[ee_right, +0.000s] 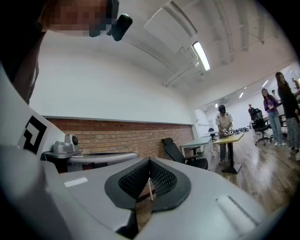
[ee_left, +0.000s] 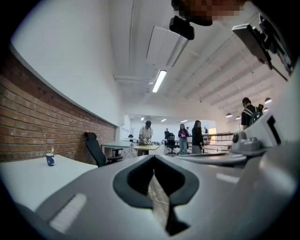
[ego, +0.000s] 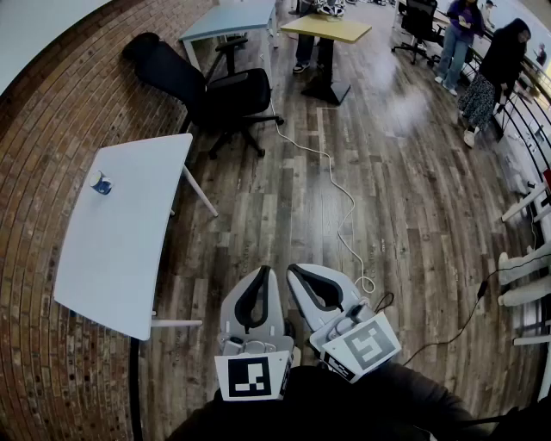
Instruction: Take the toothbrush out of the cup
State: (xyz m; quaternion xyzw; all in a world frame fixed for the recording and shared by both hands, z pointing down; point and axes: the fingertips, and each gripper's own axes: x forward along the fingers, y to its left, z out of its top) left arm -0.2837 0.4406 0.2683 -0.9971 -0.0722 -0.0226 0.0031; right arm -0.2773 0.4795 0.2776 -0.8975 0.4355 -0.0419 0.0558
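Observation:
A small blue cup [ego: 101, 183] stands near the far left corner of the white table [ego: 120, 250]; the left gripper view shows the same cup [ee_left: 50, 159] far off at left, with a thin toothbrush [ee_left: 52, 151] sticking up out of it. My left gripper [ego: 262, 272] and right gripper [ego: 295, 270] are side by side over the wooden floor at the bottom of the head view, well to the right of the table. Both point level. The left gripper [ee_left: 153, 161] has its jaws shut on nothing, and so does the right gripper [ee_right: 149, 162].
A black office chair [ego: 207, 90] stands beyond the table, with a grey table [ego: 228, 19] and a yellow table [ego: 325, 27] farther back. A white cable [ego: 340, 194] snakes across the floor ahead of the grippers. People [ego: 495, 69] stand at the back right. A brick wall [ego: 34, 129] lies left.

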